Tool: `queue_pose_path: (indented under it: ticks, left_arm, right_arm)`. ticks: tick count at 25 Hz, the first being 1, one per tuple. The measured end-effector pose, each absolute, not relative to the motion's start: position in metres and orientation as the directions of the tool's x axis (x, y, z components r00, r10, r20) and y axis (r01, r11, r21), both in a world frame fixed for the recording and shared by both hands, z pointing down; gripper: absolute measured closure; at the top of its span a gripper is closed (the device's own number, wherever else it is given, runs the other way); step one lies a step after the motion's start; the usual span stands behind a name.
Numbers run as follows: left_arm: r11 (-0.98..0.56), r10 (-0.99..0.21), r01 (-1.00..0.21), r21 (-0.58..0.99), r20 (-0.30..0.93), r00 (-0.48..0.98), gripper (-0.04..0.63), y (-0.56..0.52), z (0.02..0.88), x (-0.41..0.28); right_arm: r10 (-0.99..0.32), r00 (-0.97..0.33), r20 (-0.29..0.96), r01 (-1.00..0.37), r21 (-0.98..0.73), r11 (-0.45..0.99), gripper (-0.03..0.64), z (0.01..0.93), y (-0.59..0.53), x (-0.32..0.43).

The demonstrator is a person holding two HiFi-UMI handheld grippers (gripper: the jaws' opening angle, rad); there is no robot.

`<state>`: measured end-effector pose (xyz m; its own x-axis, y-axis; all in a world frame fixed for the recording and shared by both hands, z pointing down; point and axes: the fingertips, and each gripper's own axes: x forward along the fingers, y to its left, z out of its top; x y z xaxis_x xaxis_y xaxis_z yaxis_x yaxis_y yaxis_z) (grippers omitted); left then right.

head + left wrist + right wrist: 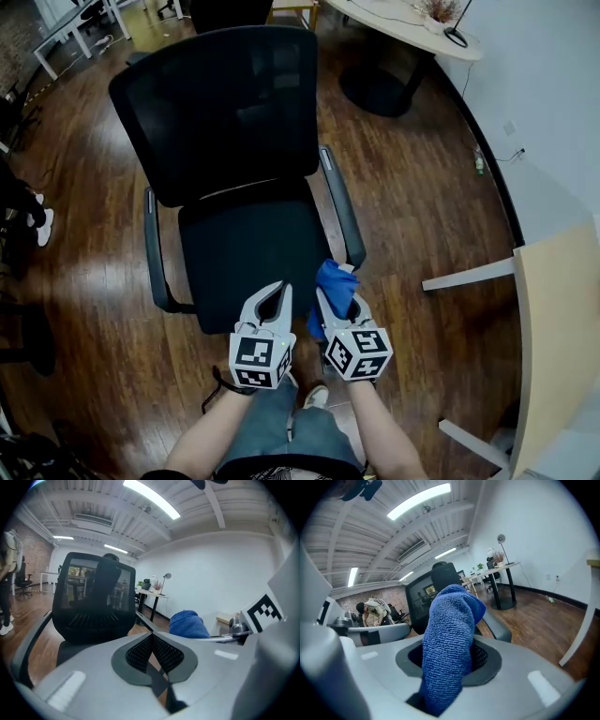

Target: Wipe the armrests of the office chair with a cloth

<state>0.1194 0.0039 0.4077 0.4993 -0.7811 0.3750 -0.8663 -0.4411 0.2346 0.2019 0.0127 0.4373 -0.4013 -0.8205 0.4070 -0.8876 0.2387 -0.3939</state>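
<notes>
Gripping a blue cloth [336, 283], right tool [337, 302] clamped on it just beside the front end of the office chair's [234, 141] armrest [343, 204], left tool [279, 290] pressed together, empty, alongside.

A dark wooden floor [412, 206] fills the room. At its far right corner stands a round table [403, 23] on a black base, with a plant [439, 9] toward its right edge. A small bottle [479, 161] stands at the floor's right edge, against the white wall [544, 112]. A pale wooden desk [558, 337] is at the right.
</notes>
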Motion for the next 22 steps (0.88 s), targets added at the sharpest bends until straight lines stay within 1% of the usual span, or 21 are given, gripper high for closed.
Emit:
queue_pose_path:
  ticks: [6, 11, 14, 18, 22]
  left_arm:
    - [-0.409, -0.834, -0.891, 0.195, 0.315, 0.452, 0.591, 0.036, 0.353, 0.126]
    - [-0.374, -0.876, -0.912, 0.171, 0.259, 0.408, 0.591, 0.072, 0.311, 0.134]
    - [-0.354, -0.894, -0.920, 0.169, 0.226, 0.386, 0.591, 0.099, 0.289, 0.139]
    - [-0.339, -0.914, -0.929, 0.150, 0.180, 0.363, 0.591, 0.131, 0.265, 0.142]
    - [-0.307, -0.931, -0.941, 0.140, 0.161, 0.328, 0.591, 0.154, 0.253, 0.138]
  right_arm:
    - [-0.821, -0.476, 0.315, -0.864, -0.341, 0.370, 0.477, 0.368, 0.044, 0.198]
    - [-0.828, -0.508, 0.236, -0.846, -0.316, 0.429, 0.479, 0.317, 0.078, 0.206]
    - [-0.814, -0.547, 0.197, -0.829, -0.262, 0.494, 0.482, 0.288, 0.101, 0.207]
    - [-0.795, -0.589, 0.147, -0.806, -0.185, 0.562, 0.486, 0.258, 0.128, 0.206]
    - [-0.780, -0.613, 0.123, -0.788, -0.168, 0.593, 0.486, 0.245, 0.148, 0.203]
